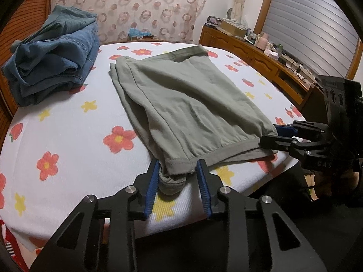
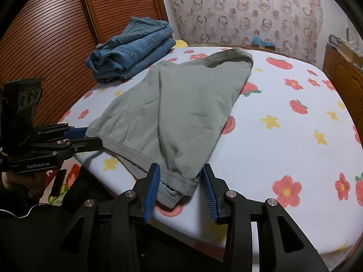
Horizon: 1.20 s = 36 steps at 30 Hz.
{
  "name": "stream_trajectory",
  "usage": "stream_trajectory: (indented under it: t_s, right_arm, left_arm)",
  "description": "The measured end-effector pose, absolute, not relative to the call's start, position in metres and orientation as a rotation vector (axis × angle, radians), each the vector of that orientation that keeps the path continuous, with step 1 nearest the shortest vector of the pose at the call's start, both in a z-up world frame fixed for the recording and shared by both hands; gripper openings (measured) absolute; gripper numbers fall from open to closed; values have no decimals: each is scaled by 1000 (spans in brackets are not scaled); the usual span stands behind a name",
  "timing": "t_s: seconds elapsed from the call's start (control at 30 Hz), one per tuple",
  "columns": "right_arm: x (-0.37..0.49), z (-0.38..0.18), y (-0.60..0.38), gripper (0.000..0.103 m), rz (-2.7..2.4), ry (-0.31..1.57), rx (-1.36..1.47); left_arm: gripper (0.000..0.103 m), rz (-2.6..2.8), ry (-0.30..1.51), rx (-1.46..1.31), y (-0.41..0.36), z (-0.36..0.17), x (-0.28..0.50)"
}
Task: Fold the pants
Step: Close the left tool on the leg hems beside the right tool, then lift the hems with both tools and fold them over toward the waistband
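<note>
Clearly a fold is being set up: the olive-green pants (image 1: pixel 186 104) lie flat on the flowered bedsheet (image 1: pixel 68 136), hem at the near edge. The left gripper (image 1: pixel 177 179) and right gripper (image 2: pixel 180 181) each straddle a hem corner, jaws part-open, not yet pinching. Next, I'd judge, both must close and lift together.

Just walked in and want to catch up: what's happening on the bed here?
A person with a gripper in each hand is folding a pair of green pants laid out on the flower-print bed. The left gripper straddles one near corner of the hem, and the right gripper straddles the other; neither visibly pinches the cloth yet. The pants lie flat, already doubled over. A stack of folded jeans sits at the far side of the bed.
</note>
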State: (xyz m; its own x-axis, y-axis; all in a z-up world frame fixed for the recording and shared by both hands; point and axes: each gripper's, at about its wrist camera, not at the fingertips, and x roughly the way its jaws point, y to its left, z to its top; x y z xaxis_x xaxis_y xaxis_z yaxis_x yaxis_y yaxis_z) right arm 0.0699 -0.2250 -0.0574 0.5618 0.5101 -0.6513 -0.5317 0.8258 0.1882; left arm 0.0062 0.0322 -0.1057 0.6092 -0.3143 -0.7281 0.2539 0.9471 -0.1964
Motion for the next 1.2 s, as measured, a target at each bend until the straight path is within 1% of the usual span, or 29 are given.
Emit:
stream_trajectory:
  t_s: [0.13, 0.2, 0.23, 0.3, 0.37, 0.4, 0.47, 0.57, 0.67, 0.97, 1.2]
  right_arm:
    - [68, -58, -225, 39, 622, 753, -31]
    - [67, -58, -225, 38, 635, 755, -23]
    - [67, -58, -225, 33, 635, 755, -23]
    - [69, -59, -228, 30, 651, 762, -4]
    - [70, -59, -228, 24, 655, 765, 0]
    - [70, -60, -229, 23, 659, 766, 4]
    - [69, -57, -229, 15, 669, 756, 10]
    - [68, -54, -228, 12, 677, 742, 13]
    - [68, -47, -228, 10, 689, 713, 7]
    - [71, -33, -227, 9, 695, 645, -11]
    - [81, -19, -226, 9, 683, 581, -26]
  left_arm:
    - [26, -335, 854, -76, 32, -106, 6]
    - [24, -338, 854, -80, 33, -106, 6]
    - [22, -340, 854, -83, 34, -105, 7]
    - [19, -348, 853, -87, 34, -105, 6]
    - [17, -351, 850, -83, 34, -104, 6]
    - [16, -353, 847, -84, 33, -103, 5]
    - [15, -357, 843, -89, 34, -101, 5]
    - [14, -357, 831, -97, 35, -98, 5]
    - [13, -356, 809, -97, 36, -91, 5]
    - [13, -339, 743, -91, 38, -68, 15]
    - [12, -328, 703, -86, 37, -59, 43]
